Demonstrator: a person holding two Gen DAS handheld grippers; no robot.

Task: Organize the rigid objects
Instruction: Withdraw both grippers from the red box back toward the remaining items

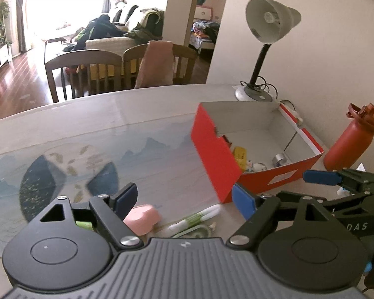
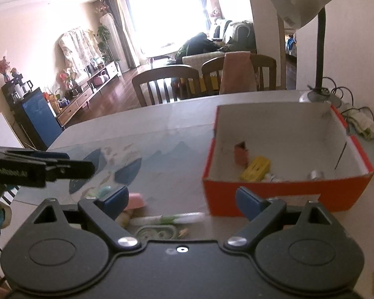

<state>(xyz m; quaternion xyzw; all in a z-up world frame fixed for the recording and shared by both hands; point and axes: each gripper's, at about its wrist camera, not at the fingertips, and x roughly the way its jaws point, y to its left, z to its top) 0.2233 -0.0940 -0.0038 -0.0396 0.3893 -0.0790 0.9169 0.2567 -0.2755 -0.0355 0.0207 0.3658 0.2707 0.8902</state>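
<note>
Both grippers, left (image 1: 185, 200) and right (image 2: 180, 200), stand wide open and empty. Loose items, a pink case (image 1: 143, 218) and a pen (image 1: 199, 218), lie low in the frame, beside the red box (image 1: 259, 149). Next, I judge, one gripper must lower onto an item.

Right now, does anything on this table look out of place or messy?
Yes. A pink box, a white-and-green pen and an oval green piece lie loose on the table, outside the red box where a yellow block already sits.

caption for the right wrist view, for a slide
Open right gripper over a pink case and white-green pen, beside the red box already holding small items.
</note>
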